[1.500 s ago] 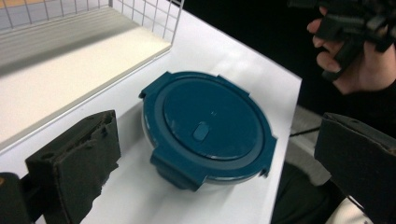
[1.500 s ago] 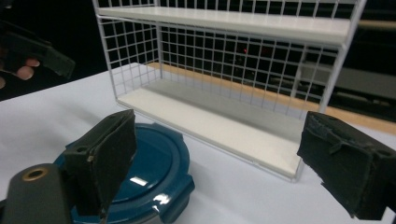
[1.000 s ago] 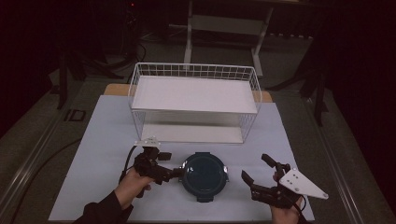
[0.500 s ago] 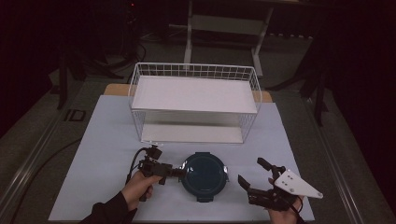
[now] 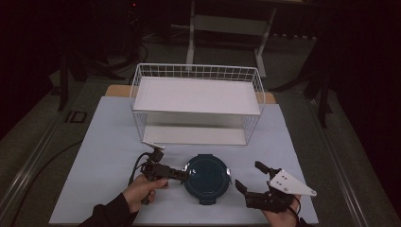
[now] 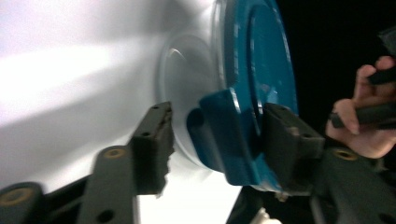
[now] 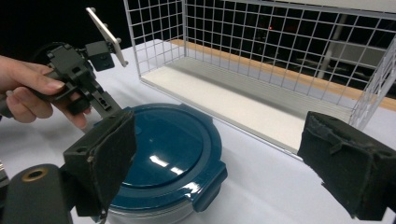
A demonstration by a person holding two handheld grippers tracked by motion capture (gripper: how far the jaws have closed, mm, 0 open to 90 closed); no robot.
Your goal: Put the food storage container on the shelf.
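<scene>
Two hand-held grippers flank the round teal-lidded container (image 5: 206, 178) on the worktop (image 5: 108, 137) in the high view, in front of the white wire basket (image 5: 196, 101): the left hand-held gripper (image 5: 178, 175) at its rim, the right hand-held gripper (image 5: 251, 178) apart with jaws spread. In the left gripper view its jaws straddle a lid latch tab (image 6: 224, 135), one pad touching, not yet clenched. The right gripper view shows the right one released, so the step looks like unlatching; next, squeeze and lift the tab.

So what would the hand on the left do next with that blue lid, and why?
Probably close the left gripper on the clip tab of the blue lid. Its jaws already straddle the tab but look open, one pad apart from it. The right gripper waits open beside the container, touching nothing.
</scene>
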